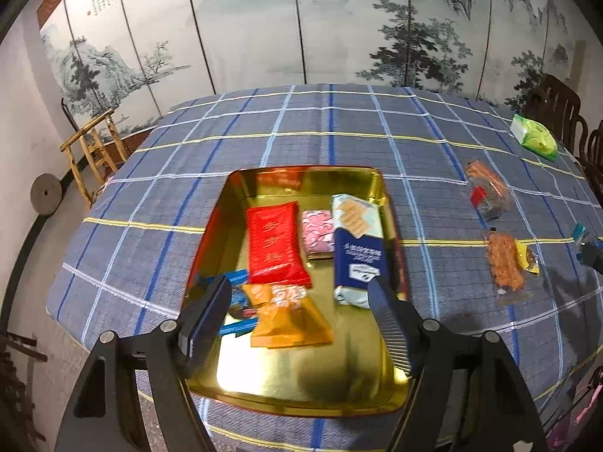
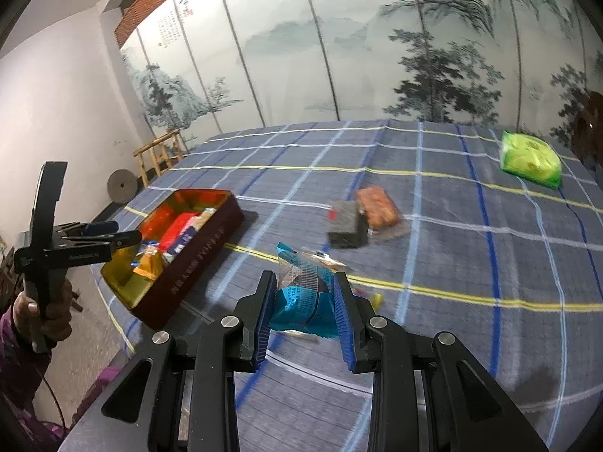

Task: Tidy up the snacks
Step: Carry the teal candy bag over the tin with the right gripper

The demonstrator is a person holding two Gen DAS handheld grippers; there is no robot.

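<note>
Up off the cloth (image 2: 452,248), a blue packet (image 2: 301,301) sits pinched between the right gripper (image 2: 304,301) fingers. Left gripper (image 1: 301,301), spread wide and empty, hangs above the tin (image 1: 301,388) holding several snacks.

left gripper (image 1: 301,293) hovers with fingers spread wide; right gripper (image 2: 304,301) fingers are clamped together.

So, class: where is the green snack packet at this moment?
The green snack packet lies on the checked tablecloth at the table's far right, beyond the orange snack packet in the right wrist view, and well away from the gold tin.
</note>
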